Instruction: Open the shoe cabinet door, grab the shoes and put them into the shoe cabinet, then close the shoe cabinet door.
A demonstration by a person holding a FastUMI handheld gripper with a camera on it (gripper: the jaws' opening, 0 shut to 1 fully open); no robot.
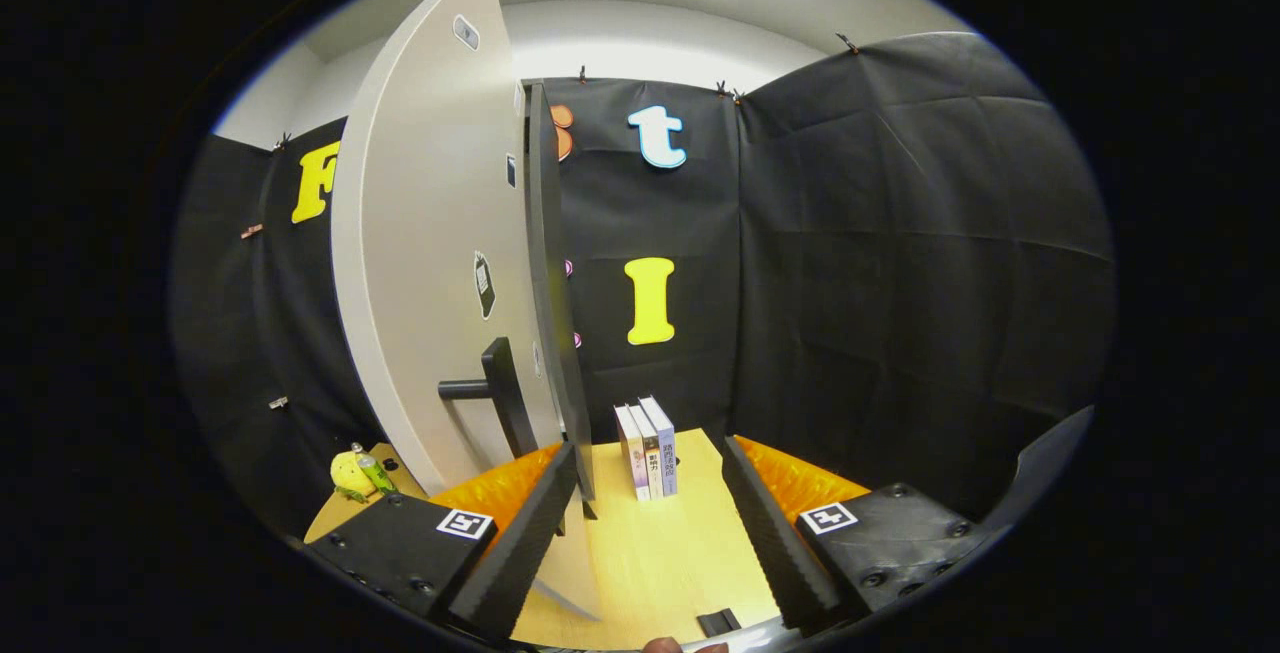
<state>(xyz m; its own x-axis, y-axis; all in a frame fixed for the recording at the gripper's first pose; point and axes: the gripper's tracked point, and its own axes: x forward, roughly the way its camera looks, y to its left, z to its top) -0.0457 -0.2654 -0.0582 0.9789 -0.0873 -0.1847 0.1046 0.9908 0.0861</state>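
The shoe cabinet door (430,263) is a tall light-grey panel that stands swung open, seen almost edge-on, with its dark edge (547,283) towards me. A black bar handle (495,388) sticks out of its face low down, just beyond my left finger. My gripper (650,448) is open over the wooden tabletop (665,543). The door's lower edge runs down just inside the left finger (530,533), close to it or touching it. The right finger (770,523) stands apart with nothing against it.
Three books (647,448) stand upright on the table just ahead of the fingertips. A yellow toy (348,475) and a green bottle (375,473) lie left of the door. A small black piece (718,621) lies near the table's front edge, beside a person's fingertip (665,645).
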